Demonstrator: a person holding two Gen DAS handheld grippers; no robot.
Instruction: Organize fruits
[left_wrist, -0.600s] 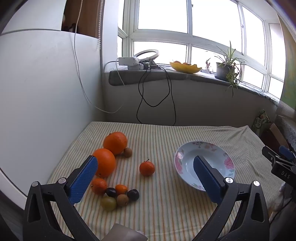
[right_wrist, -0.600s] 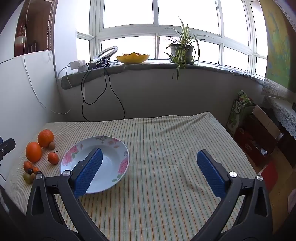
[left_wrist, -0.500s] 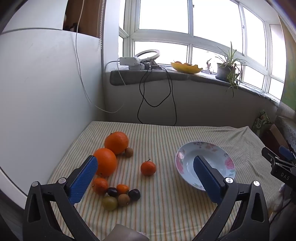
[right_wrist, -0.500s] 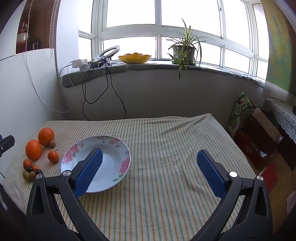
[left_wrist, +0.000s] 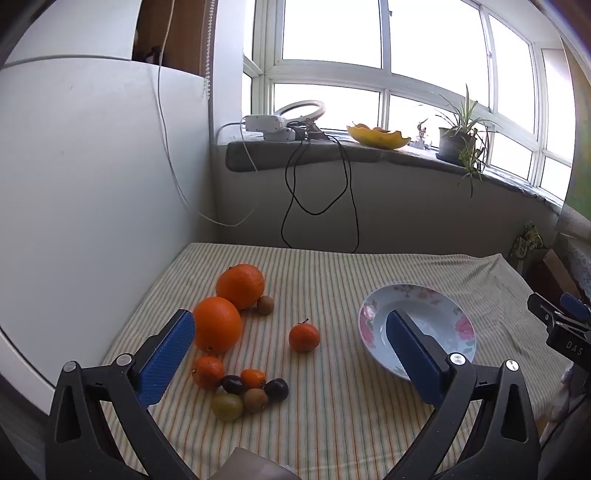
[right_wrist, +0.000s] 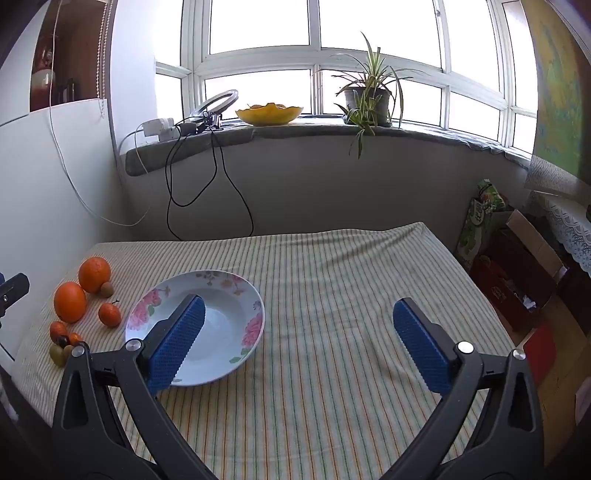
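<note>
Two big oranges (left_wrist: 217, 328) (left_wrist: 241, 285) lie on the striped cloth at the left, a small tangerine (left_wrist: 304, 336) apart from them. Nearer me is a cluster of small fruits (left_wrist: 242, 387): a tangerine, dark plums, a green one, brown ones. A flowered empty plate (left_wrist: 443, 310) sits to the right. My left gripper (left_wrist: 288, 328) hangs open above the cloth, short of the fruits. My right gripper (right_wrist: 295, 317) is open too, its left finger over the plate (right_wrist: 229, 291). In the right wrist view the oranges (right_wrist: 70, 301) sit far left.
A white panel (left_wrist: 92, 184) walls off the table's left side. Black and white cables (left_wrist: 317, 192) hang from the windowsill, which holds a yellow bowl (left_wrist: 378, 136) and a potted plant (left_wrist: 458, 142). Boxes and bags (right_wrist: 517, 266) stand on the floor past the table's right edge.
Both views have drifted slightly; the fruits and plate sit a little further right in each. Both grippers stay wide open and nothing on the table has moved.
</note>
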